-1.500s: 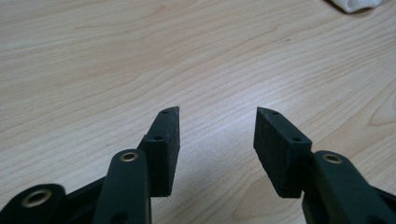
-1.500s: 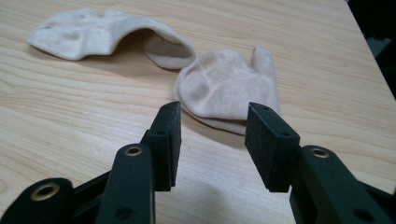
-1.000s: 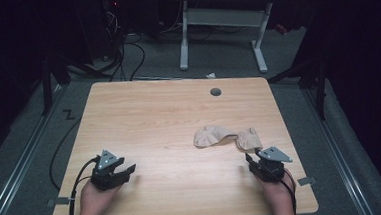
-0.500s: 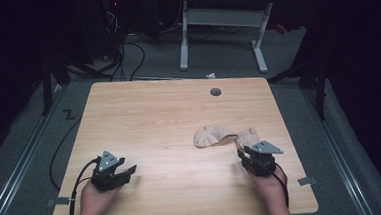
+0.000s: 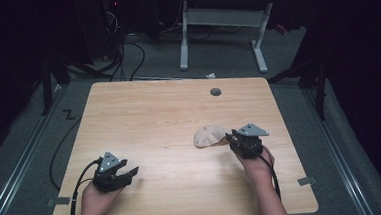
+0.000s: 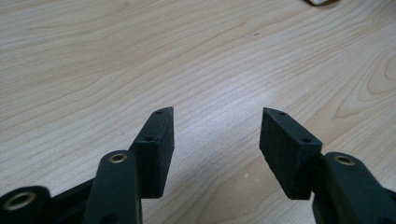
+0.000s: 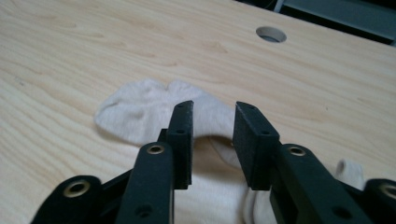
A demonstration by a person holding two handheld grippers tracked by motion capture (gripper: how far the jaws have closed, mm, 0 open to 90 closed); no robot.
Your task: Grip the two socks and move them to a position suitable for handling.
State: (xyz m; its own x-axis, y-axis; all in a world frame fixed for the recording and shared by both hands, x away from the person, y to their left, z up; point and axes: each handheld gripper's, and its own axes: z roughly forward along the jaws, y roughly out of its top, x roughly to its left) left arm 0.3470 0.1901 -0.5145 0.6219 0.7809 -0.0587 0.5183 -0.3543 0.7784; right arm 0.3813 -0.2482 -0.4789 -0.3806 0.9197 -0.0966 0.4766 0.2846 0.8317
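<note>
**Sock bunched at right hand-held gripper, right half of surface**

Cream sock (image 5: 209, 135) lying crumpled on the right half of the wooden surface (image 5: 154, 119), toward the near side. In the right gripper view, sock (image 7: 140, 109) folded over itself, with a raised fold arching between the two black jaws and more fabric heaped below them.

Right hand-held gripper (image 7: 212, 140) set directly at the sock's right end, jaws partly parted, a narrow gap between the pads; fabric in that gap, but not possible to tell whether the pads are pinching it. In the high view, right hand-held gripper (image 5: 235, 140) touching the sock's edge, grey three-cornered plate on top, hand behind it, cable trailing back along the forearm.

Left hand-held gripper (image 5: 127, 172) well apart from the sock, near the front left of the surface. Jaws spread wide in the left gripper view (image 6: 217, 140), bare wood grain between them, nothing held.

Round grommet hole (image 5: 215, 92) toward the far edge of the surface, beyond the sock. Grey floor and a white-legged desk (image 5: 221, 20) behind.
</note>
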